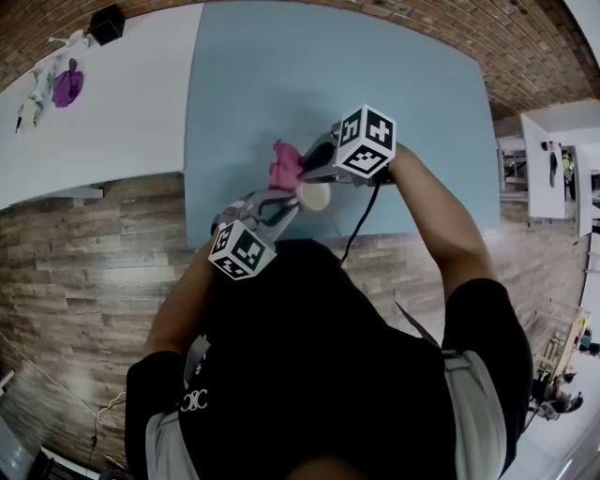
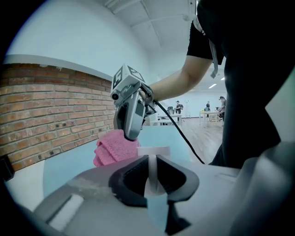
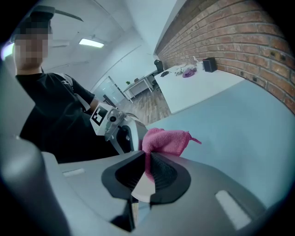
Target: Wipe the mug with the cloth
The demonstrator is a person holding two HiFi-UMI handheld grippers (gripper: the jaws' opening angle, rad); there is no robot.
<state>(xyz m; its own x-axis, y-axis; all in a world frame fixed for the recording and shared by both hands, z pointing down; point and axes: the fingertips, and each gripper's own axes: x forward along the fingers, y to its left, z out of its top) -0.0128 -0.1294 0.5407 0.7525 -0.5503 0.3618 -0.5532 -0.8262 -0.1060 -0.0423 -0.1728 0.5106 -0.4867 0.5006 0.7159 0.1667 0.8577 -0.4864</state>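
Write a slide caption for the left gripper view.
Left gripper clamps the white mug while the right gripper holds a pink cloth just beyond it, above the blue table.

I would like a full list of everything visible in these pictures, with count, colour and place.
blue table: one, light blue, centre of the head view
mug: one, cream-white, by the blue table's near edge
cloth: one, pink, beside the mug
white table: one, white, left of the blue table
purple cloth: one, purple, on the white table
black box: one, black, far end of the white table
left gripper: one, grey, jaws shut on the mug
right gripper: one, grey, jaws shut on the cloth
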